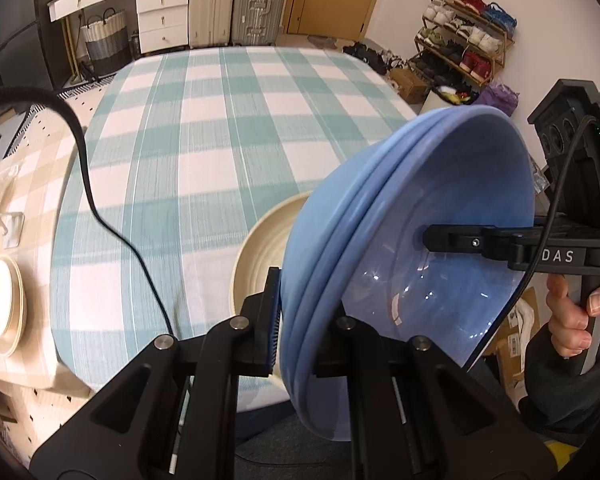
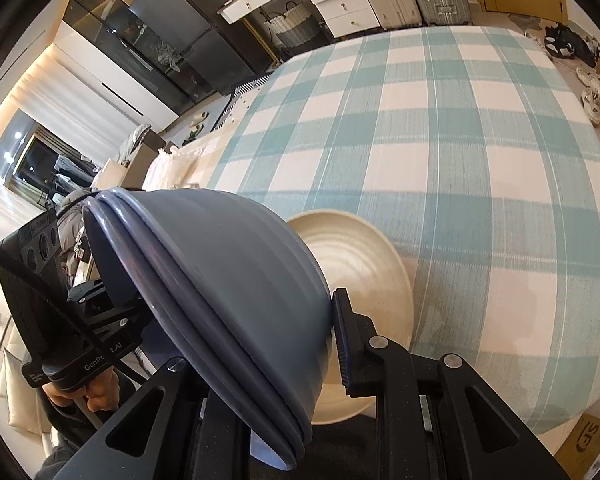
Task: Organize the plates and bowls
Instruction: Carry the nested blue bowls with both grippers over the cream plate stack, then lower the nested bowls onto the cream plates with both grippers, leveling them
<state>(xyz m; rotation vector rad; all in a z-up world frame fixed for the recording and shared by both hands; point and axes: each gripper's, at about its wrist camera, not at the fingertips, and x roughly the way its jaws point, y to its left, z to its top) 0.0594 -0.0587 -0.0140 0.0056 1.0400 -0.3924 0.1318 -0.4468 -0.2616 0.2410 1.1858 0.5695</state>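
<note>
From the left wrist, the left tool [image 1: 306, 320] pinches the rim of stacked blue bowls [image 1: 440, 248], tilted on edge above a cream bowl [image 1: 260, 252] on the checked desk [image 1: 220, 140]. From the right wrist, the right tool [image 2: 260, 368] clamps the same stack's opposite rim, apparently three nested bowls.

The left hand-held gripper [image 1: 300, 320] is pinched tight on the blue bowls' [image 1: 412, 248] rim. The right hand-held gripper [image 2: 268, 360], at 3 o'clock, pinches the opposite rim. Both point down.
</note>
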